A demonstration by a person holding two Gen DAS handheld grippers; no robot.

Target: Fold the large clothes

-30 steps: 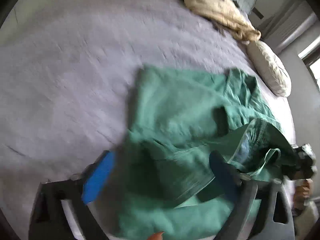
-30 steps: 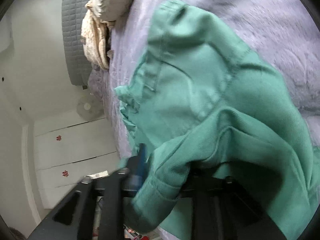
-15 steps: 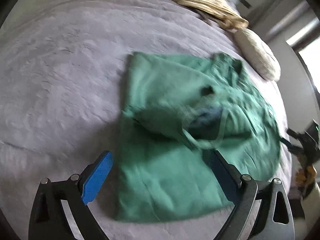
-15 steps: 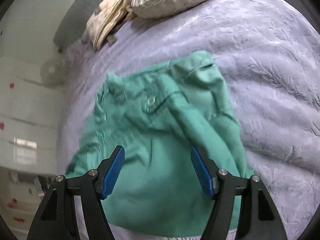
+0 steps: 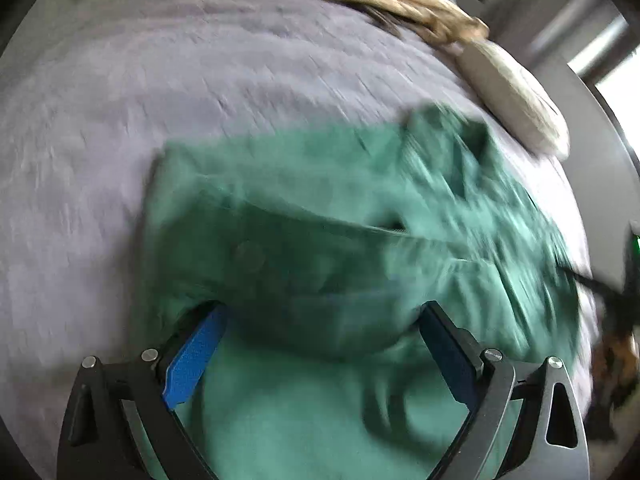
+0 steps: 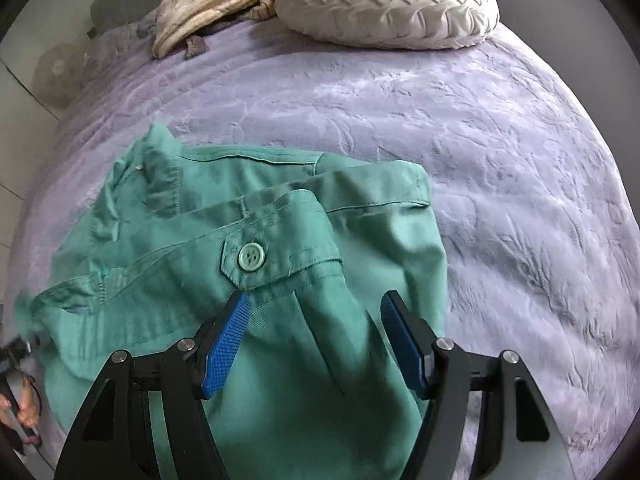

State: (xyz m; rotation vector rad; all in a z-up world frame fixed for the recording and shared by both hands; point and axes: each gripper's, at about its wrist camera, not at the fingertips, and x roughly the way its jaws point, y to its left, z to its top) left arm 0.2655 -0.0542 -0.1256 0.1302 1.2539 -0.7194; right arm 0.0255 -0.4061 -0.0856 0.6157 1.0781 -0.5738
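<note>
Below the round cushion [image 6: 388, 4], the green garment [image 6: 256, 264] lay folded across the bed [image 6: 500, 152]. Both the right tongs [image 6: 316, 344] and left tongs [image 5: 320, 356] gaped empty straight above it, its long axis crosswise to them.

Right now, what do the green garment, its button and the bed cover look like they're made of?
Green garment: matte woven cloth, likely cotton twill; stitched seams, soft creases.
Button: probably plastic; smooth, pale green, four holes.
Bed cover: lilac plush, fleece-like fabric; fuzzy embossed pattern with a slight sheen.

Round cream pillow [image 6: 388, 4] beside beige blanket [image 6: 208, 4] on purple bedspread [image 6: 500, 160]
</note>
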